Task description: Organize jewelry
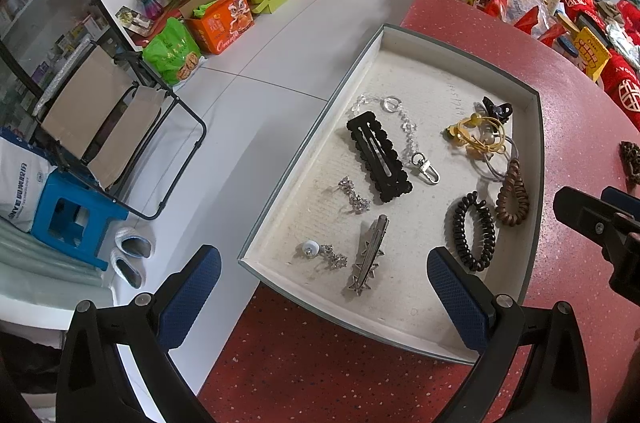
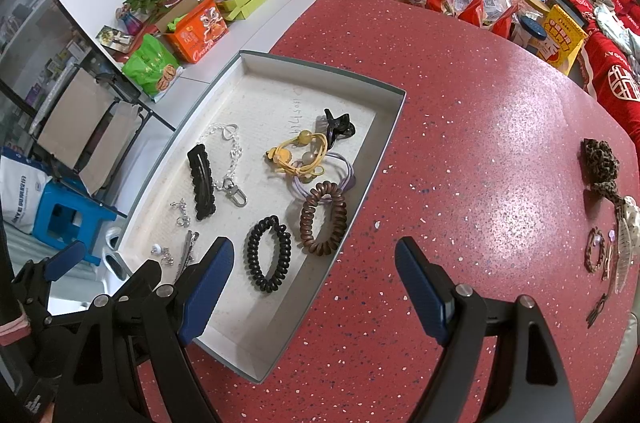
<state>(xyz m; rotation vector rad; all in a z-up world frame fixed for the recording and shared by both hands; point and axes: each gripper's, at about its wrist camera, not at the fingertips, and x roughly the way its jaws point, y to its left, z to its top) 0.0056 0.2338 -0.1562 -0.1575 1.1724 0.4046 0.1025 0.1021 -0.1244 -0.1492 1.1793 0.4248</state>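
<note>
A shallow grey tray [image 1: 536, 159] [image 2: 390, 143] with a white liner sits on the red table. It holds a black scalloped clip [image 1: 378, 157] [image 2: 201, 182], a silver chain [image 1: 412, 139], earrings [image 1: 354, 197], a silver star clip [image 1: 370, 255], a black coil tie [image 1: 472, 231] [image 2: 269, 254], a brown coil tie [image 1: 513, 193] [image 2: 323, 218] and a yellow beaded band [image 1: 478, 135] [image 2: 298, 153]. My left gripper [image 1: 324, 299] is open and empty over the tray's near end. My right gripper [image 2: 316, 295] is open and empty over the tray's right rim. A leopard scrunchie [image 2: 600, 165] and more hair pieces [image 2: 608, 255] lie on the table at the right.
The red speckled table [image 2: 480, 127] carries bags, boxes and red packages [image 2: 560, 35] along its far side. The table's left edge drops to a white floor [image 1: 256, 63] with a blue stool [image 1: 68, 219] and a folding chair [image 1: 112, 127].
</note>
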